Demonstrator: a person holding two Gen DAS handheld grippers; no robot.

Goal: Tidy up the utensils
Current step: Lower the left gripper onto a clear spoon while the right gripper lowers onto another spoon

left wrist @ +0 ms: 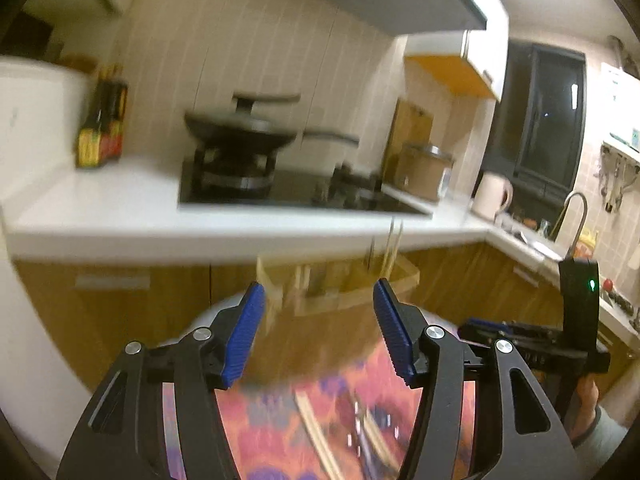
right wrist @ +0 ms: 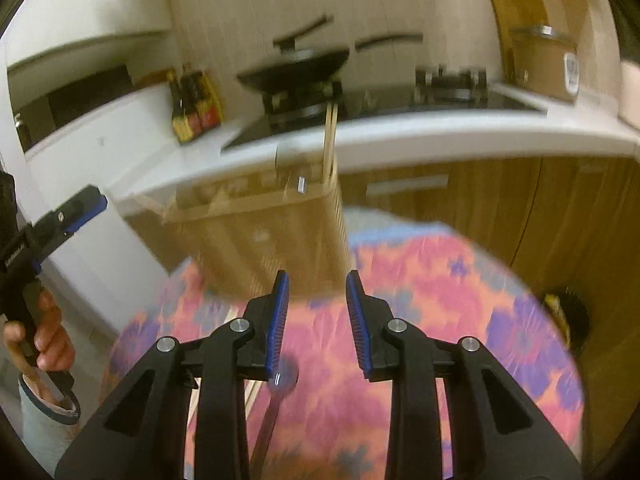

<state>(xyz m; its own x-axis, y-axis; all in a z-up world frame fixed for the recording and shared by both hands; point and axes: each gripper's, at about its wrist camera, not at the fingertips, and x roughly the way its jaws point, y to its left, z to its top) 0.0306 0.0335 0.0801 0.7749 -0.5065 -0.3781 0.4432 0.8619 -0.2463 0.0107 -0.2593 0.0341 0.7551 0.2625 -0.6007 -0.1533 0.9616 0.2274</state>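
A wooden utensil holder (left wrist: 340, 284) (right wrist: 264, 232) stands at the far edge of a round table under a floral cloth (left wrist: 332, 392) (right wrist: 420, 280). Chopsticks (left wrist: 394, 244) (right wrist: 331, 140) stand upright in it. My left gripper (left wrist: 320, 332) is open just short of the holder, with nothing between its pads. Below it, loose chopsticks (left wrist: 316, 436) and a metal utensil (left wrist: 362, 424) lie on the cloth. My right gripper (right wrist: 318, 320) is open and empty over the cloth. A spoon (right wrist: 282, 376) lies under its left finger. Each gripper shows in the other's view (left wrist: 476, 326) (right wrist: 86, 202). The frames are blurred.
Behind the table runs a white counter (left wrist: 120, 208) with a stove, a lidded wok (left wrist: 240, 128) (right wrist: 296, 64), sauce bottles (left wrist: 102, 128) (right wrist: 194, 108), a cooker pot (left wrist: 426, 168), a kettle (left wrist: 492, 196) and a sink tap (left wrist: 576, 216). Wooden cabinet doors (right wrist: 520, 208) are below.
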